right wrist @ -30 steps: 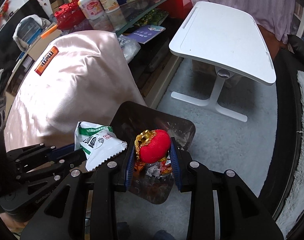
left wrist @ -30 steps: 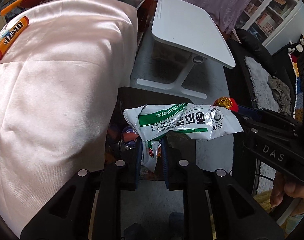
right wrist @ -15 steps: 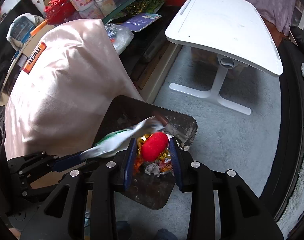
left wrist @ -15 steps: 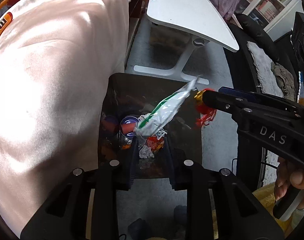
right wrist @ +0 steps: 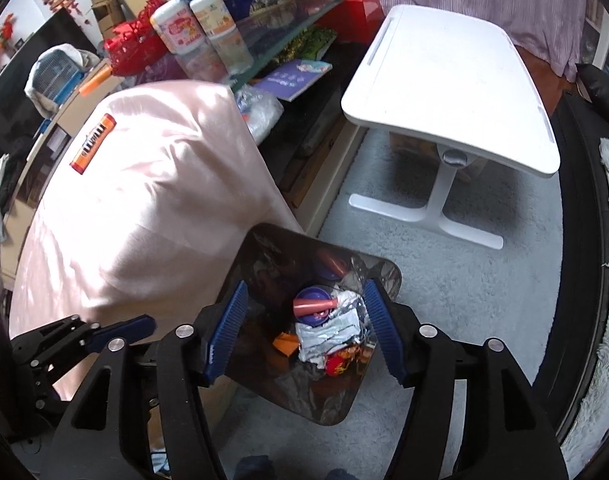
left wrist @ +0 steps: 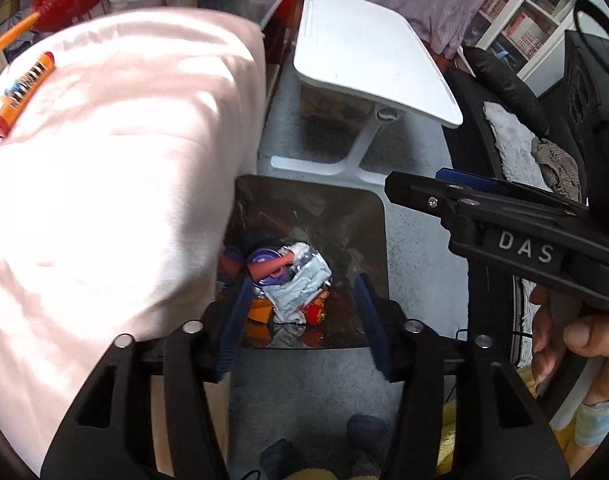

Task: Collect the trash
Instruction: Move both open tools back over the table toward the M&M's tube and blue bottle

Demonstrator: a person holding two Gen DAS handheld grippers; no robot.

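We are hovering over the pink cloth (left wrist: 116,168) and the dark bin (left wrist: 368,216) beside it on the grey carpet (right wrist: 484,280), where the crumpled wrapper (left wrist: 300,292) and red ornament (right wrist: 336,364) are lying among other trash. We are holding our left gripper (left wrist: 300,320) and right gripper (right wrist: 304,332) above the bin, jaws just spreading apart, both gripping nothing

Both cams ride on the handheld claws and look steeply down along the fingers, fairly close over the dark trash bin (left wrist: 378,240) on the grey carpet. The left wrist view sits just left of the bin and catches the right claw (left wrist: 416,192) coming in from its right edge. The right wrist view shows the left claw (right wrist: 116,330) at lower left. Shared: the bin (right wrist: 264,264), the pink cloth-covered counter (left wrist: 104,180) and the white laptop table (right wrist: 452,88).
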